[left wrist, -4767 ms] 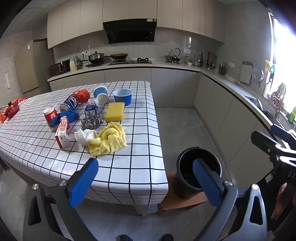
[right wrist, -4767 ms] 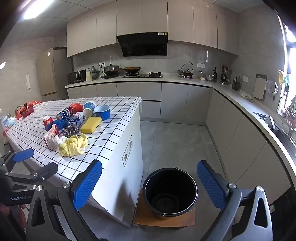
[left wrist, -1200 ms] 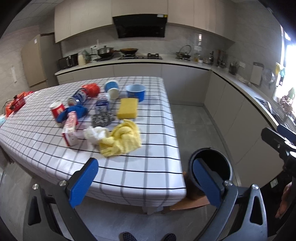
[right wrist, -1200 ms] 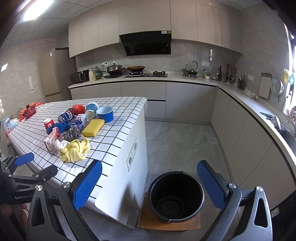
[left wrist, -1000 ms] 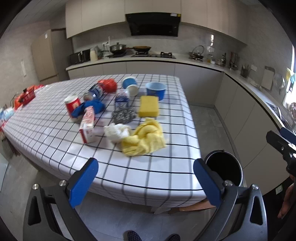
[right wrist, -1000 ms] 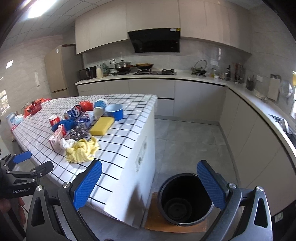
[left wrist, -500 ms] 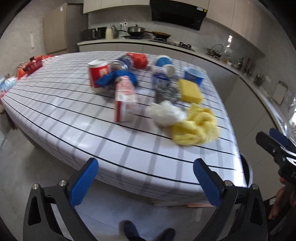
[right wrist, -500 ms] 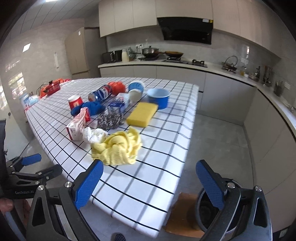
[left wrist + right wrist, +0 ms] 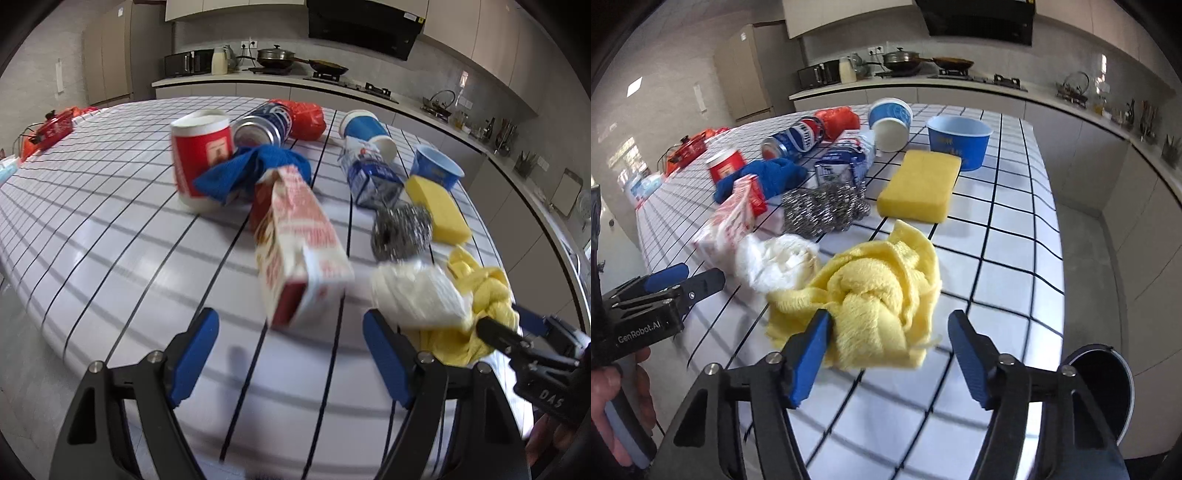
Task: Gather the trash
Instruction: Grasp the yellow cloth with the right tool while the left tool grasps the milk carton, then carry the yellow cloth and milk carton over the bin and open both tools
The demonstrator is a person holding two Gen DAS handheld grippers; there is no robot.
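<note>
Both grippers have swung in from the floor bucket to the checked table [image 9: 110,229]. Left gripper [image 9: 290,356], stamped "GenRobot.AI", is closing, its jaws empty, just short of one red-white carton [image 9: 295,251]. Right gripper [image 9: 886,350] is closing around one yellow cloth [image 9: 875,291], not yet pinching. Beyond lie one white paper wad [image 9: 775,262], one Pepsi can [image 9: 798,140], two sponges and three cups. One black bucket [image 9: 1108,384] stands below right.
</note>
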